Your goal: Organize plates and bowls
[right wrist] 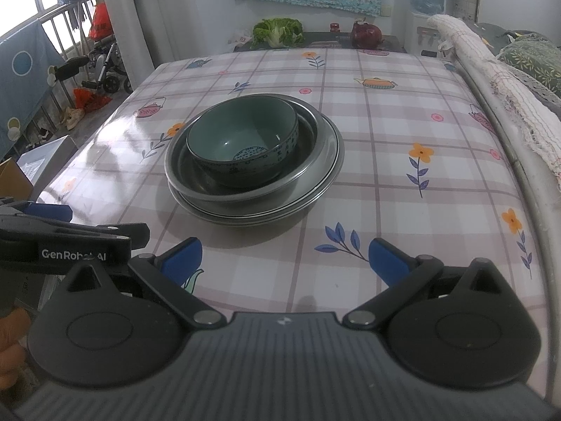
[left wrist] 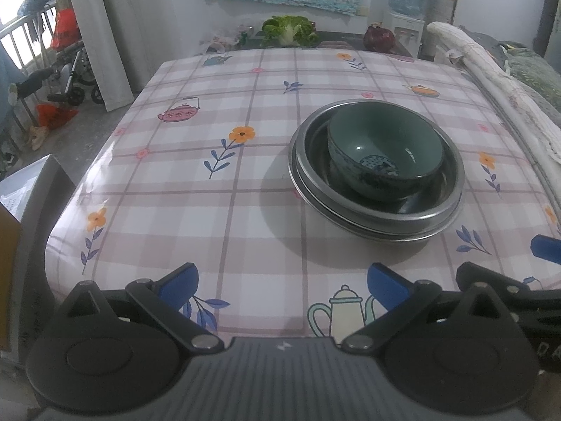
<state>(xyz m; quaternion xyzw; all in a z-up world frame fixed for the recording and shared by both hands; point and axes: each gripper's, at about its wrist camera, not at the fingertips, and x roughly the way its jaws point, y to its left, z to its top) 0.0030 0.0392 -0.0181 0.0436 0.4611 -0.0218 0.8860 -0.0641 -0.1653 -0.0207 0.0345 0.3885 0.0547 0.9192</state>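
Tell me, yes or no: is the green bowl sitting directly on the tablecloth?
No, the green bowl sits inside stacked metal plates, which rest on the checked tablecloth.

One glazed green ceramic bowl (right wrist: 242, 140) with a blue patterned outside sits at the centre of the counter (right wrist: 385, 175). Under the bowl are stacked round stainless-steel plates (right wrist: 315, 175); at least two rims show, and the exact number cannot be told. Two black hand-held grippers with blue fingertips are in view, the left one (left wrist: 284, 287) and the right one (right wrist: 285, 256). Beyond the bowl, past the counter's far edge, lie one leafy green cabbage (right wrist: 278, 31) and one dark red round pot (right wrist: 366, 34).
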